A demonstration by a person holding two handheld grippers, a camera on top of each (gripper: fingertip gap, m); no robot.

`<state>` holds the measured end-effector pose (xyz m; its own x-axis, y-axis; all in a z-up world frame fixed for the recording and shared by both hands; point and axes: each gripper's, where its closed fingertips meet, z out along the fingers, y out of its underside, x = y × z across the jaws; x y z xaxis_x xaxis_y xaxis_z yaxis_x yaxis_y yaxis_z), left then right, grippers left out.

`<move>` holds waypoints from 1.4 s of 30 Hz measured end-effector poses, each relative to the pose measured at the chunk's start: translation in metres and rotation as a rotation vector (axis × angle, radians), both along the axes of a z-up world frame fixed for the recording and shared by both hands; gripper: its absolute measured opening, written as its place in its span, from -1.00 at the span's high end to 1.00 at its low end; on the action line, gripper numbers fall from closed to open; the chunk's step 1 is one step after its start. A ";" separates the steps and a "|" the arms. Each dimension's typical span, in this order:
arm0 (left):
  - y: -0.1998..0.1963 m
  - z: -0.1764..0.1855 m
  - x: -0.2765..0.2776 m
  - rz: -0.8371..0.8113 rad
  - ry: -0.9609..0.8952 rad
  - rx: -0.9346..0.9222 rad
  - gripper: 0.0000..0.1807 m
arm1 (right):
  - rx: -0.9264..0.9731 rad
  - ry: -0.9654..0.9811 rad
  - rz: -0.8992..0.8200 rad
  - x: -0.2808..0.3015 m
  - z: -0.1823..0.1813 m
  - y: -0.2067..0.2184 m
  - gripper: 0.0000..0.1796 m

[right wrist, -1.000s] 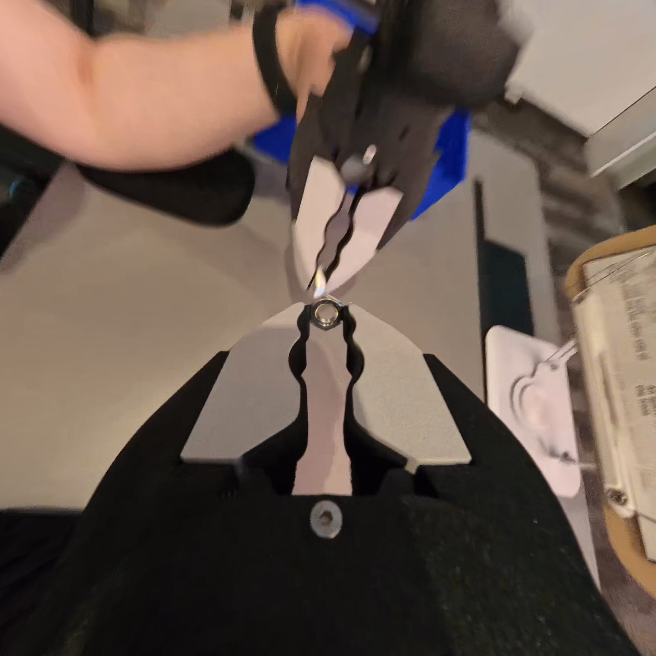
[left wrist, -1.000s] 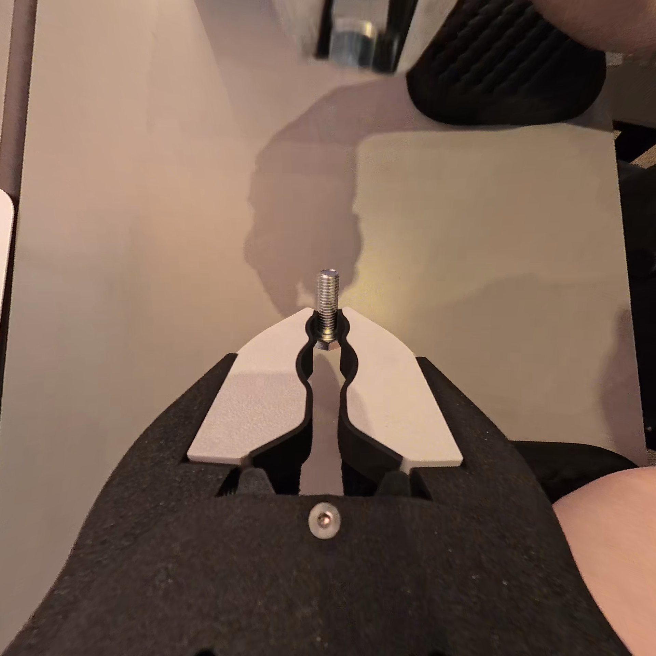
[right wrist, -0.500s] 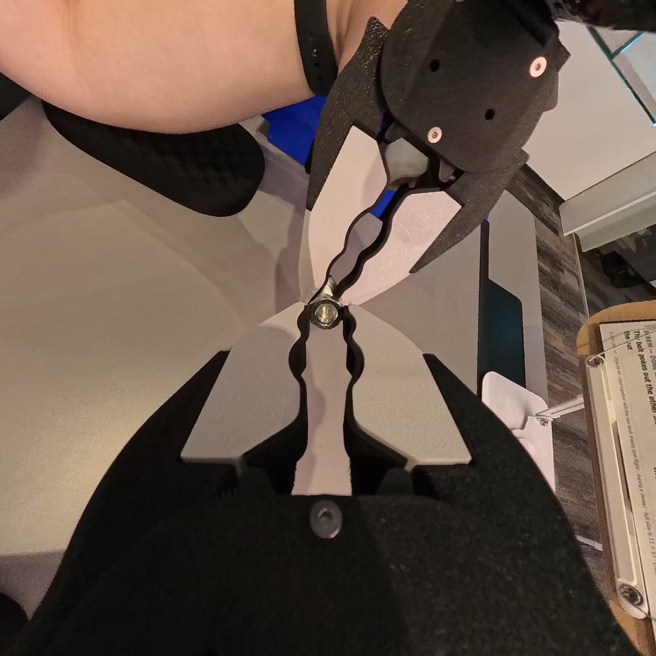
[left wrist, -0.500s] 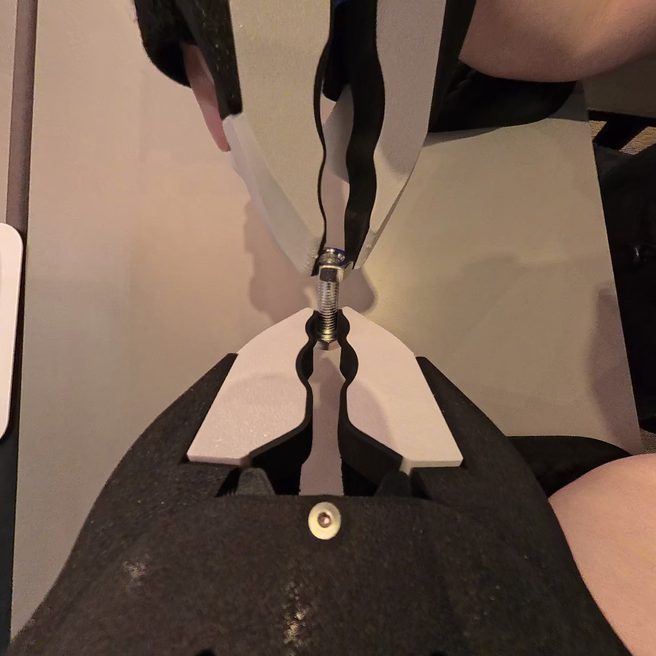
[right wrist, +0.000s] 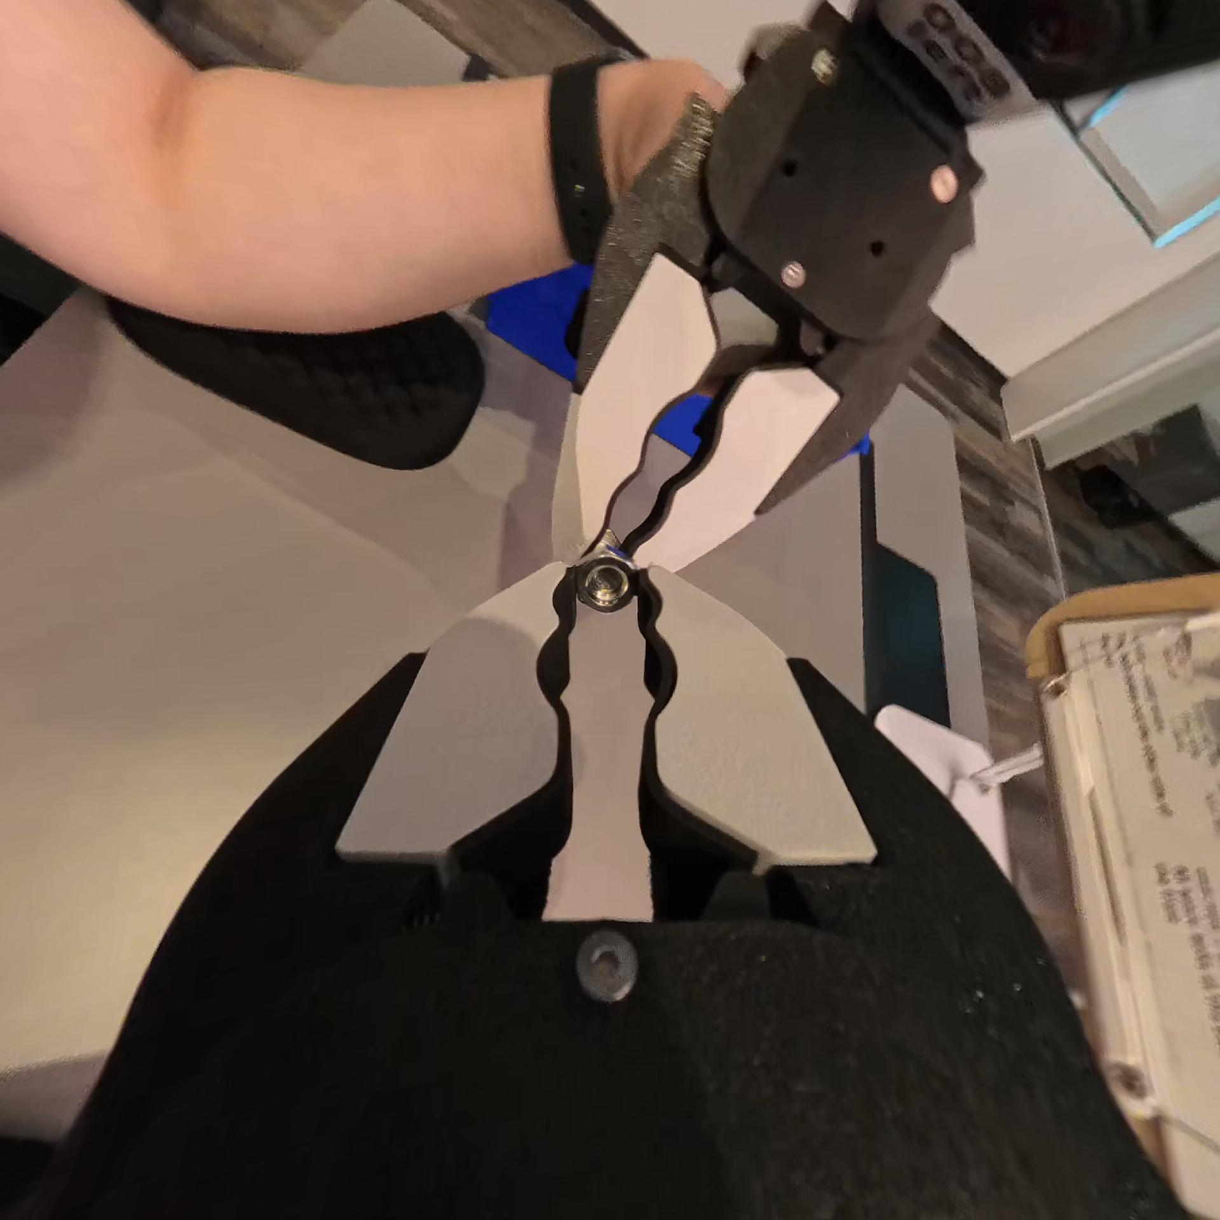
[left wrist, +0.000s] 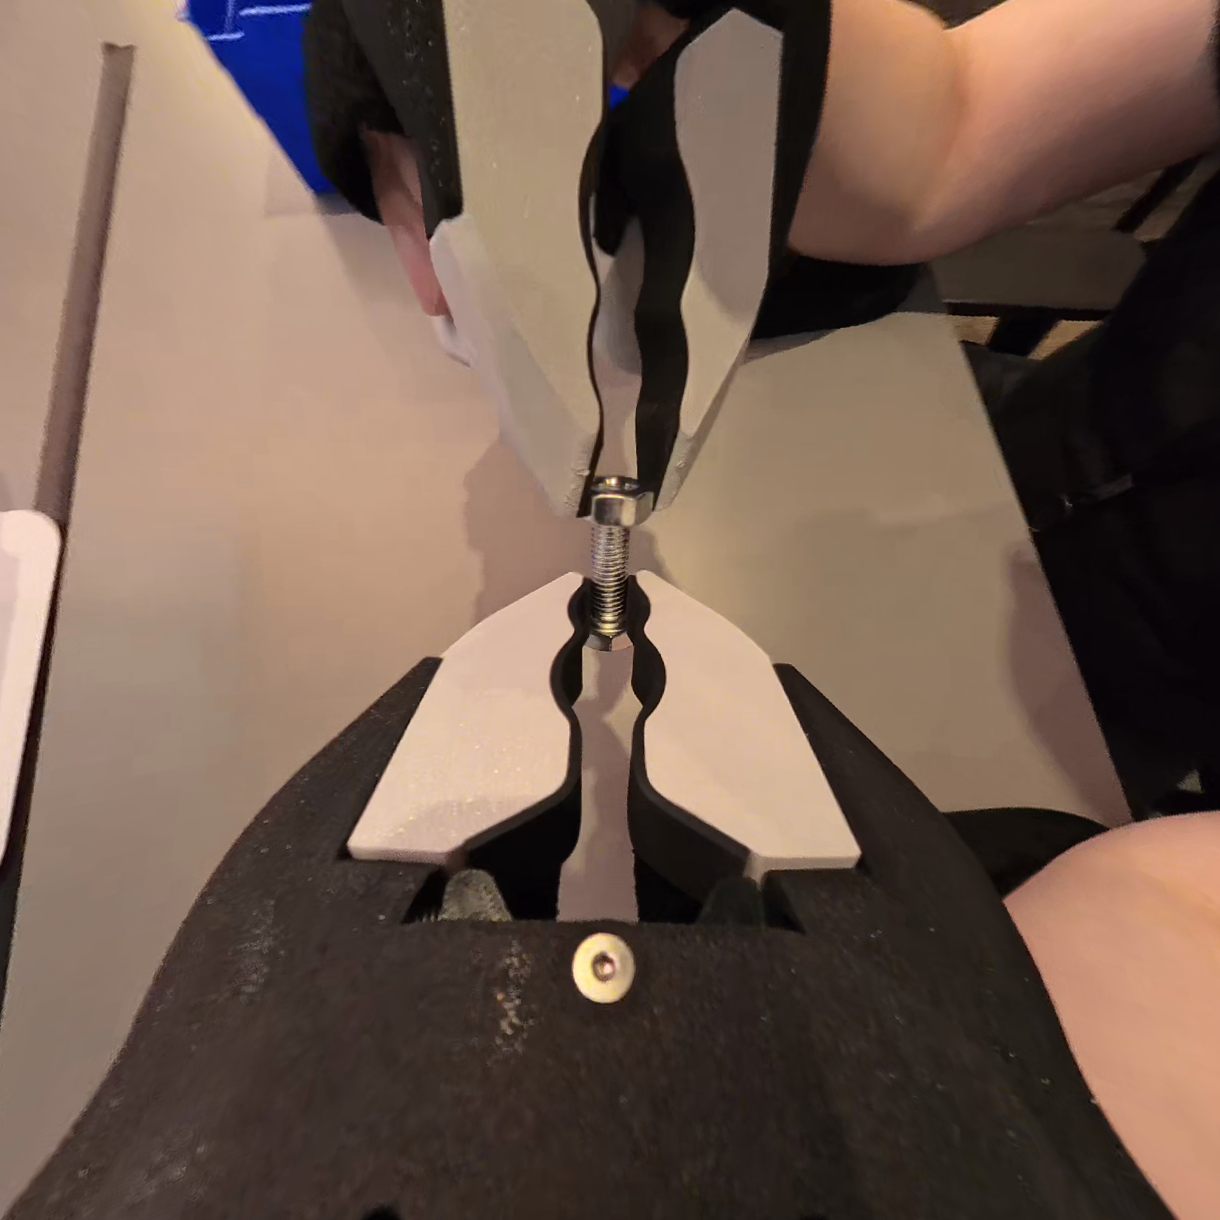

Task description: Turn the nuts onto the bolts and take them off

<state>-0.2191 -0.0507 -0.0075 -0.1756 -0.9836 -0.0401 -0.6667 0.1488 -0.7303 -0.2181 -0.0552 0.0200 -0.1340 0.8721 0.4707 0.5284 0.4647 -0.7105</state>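
- Honestly, cross-threading is my main worry: the nut (left wrist: 615,507) sits on the very tip of the bolt (left wrist: 606,581), and if my two tools aren't in line when I turn, the first threads could bite crooked and jam.
- From the right wrist view the left gripper (right wrist: 604,551) comes in at a slant to mine, so I judge the axes aren't perfectly matched; I can't tell how much of that is lens distortion.
- Second risk: the nut is pinched only at the extreme tips of the right gripper (left wrist: 617,495). A bit of torque could make it slip out and drop to the table (left wrist: 264,528) below.
- Third: the bolt could spin in the left grip instead of the nut advancing, since it's held near the head end in one notch only.
- Left gripper (left wrist: 607,617) fingers: narrow, closed around the lower part of the bolt; threaded shank sticks out forward, free of the pads.
- Right gripper (right wrist: 604,587) fingers: narrow, clamped on the nut's flats, bore facing my camera.
- Both parts are in the air above the table, between the two tools, nut touching the bolt's tip.
- How many threads are engaged, I can't tell.
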 end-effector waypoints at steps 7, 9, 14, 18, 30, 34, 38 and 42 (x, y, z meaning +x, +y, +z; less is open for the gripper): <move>0.046 -0.012 -0.016 0.228 0.060 0.083 0.90 | -0.308 0.131 -0.220 -0.012 -0.014 0.045 0.81; 0.057 -0.012 -0.018 0.279 0.062 0.104 0.90 | -0.383 0.177 -0.276 -0.014 -0.015 0.055 0.81; 0.069 -0.015 -0.019 0.335 0.074 0.139 0.90 | -0.503 0.237 -0.376 -0.015 -0.018 0.071 0.81; 0.068 -0.017 -0.019 0.324 0.072 0.123 0.90 | -0.496 0.225 -0.368 -0.015 -0.020 0.070 0.81; 0.056 -0.017 -0.013 0.242 0.004 0.041 0.90 | -0.226 0.153 -0.239 0.002 -0.024 0.064 0.85; 0.063 -0.027 -0.017 0.268 0.034 0.027 0.90 | -0.368 0.013 -0.240 0.025 -0.067 0.071 0.91; 0.066 -0.028 -0.018 0.278 0.028 0.025 0.90 | -0.621 0.128 -0.118 0.035 -0.103 0.066 1.00; 0.068 -0.027 -0.020 0.286 0.029 0.027 0.90 | -0.665 0.127 -0.118 0.028 -0.122 0.069 1.00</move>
